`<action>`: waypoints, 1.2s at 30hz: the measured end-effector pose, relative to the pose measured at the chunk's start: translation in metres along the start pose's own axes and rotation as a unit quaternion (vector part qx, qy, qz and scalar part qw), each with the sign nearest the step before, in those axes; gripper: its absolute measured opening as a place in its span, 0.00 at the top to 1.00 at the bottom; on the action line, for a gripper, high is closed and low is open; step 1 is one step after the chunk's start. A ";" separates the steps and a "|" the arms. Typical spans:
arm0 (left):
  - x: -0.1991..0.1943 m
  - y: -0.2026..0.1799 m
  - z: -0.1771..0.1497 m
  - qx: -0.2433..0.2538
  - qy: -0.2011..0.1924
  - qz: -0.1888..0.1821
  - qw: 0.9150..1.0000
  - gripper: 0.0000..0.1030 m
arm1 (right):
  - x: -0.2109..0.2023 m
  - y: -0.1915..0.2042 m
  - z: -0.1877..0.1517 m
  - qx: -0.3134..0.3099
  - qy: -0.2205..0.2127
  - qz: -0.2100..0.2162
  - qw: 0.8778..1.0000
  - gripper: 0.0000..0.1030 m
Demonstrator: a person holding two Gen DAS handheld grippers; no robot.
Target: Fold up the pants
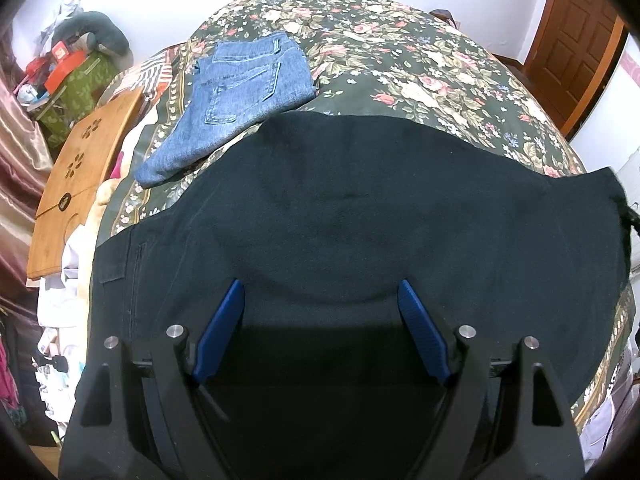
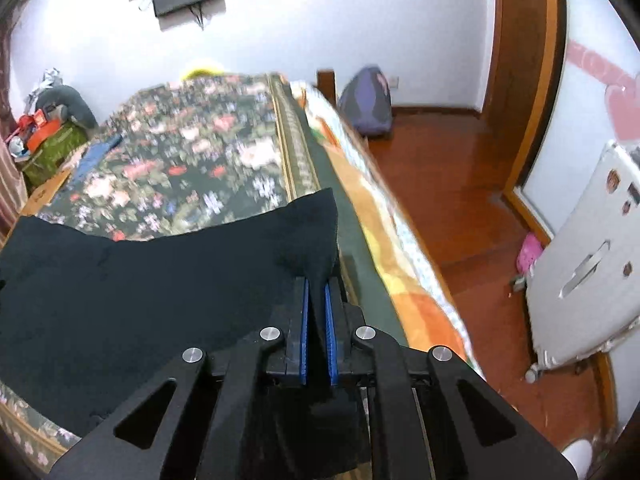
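left wrist view: black fabric pants (image 1: 360, 208) spread flat across the dark floral bedspread (image 1: 420, 60); left gripper (image 1: 322, 292) spread wide above them, gripping nothing; folded blue denim jeans (image 1: 240, 92) lie beyond. right gripper (image 2: 316, 284) pinches the pants' edge (image 2: 312, 232) at the bed's side.

Left gripper (image 1: 320, 296) sits low with its blue-padded jaws spread wide, nothing pinched between them, both fingers angled outward. Right gripper (image 2: 316, 292) has its jaws drawn close together, pads nearly parallel, clamped on a fold of the black pants (image 2: 160, 280).
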State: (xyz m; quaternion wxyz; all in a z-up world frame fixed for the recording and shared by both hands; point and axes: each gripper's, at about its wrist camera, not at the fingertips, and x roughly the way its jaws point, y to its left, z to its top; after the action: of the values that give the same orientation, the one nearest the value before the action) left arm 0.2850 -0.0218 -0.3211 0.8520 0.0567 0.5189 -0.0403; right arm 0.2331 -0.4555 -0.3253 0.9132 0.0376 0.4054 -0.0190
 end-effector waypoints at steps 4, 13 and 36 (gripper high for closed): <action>-0.001 -0.002 0.001 0.005 0.002 0.003 1.000 0.22 | 0.029 0.008 -0.008 -0.023 0.045 -0.024 0.998 0.92; -0.029 -0.015 0.004 0.027 -0.017 -0.019 0.999 0.23 | -0.027 0.016 -0.003 -0.025 0.032 0.019 0.999 0.81; -0.044 -0.080 -0.010 0.093 -0.014 -0.055 0.994 0.21 | -0.067 -0.017 -0.084 0.092 0.086 0.028 0.992 0.62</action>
State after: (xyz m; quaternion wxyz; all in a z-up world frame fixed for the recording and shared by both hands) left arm 0.2462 -0.0987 -0.2908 0.8465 0.1065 0.5035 -0.1363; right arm 0.1248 -0.4650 -0.3328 0.8675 0.1342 0.4782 -0.0271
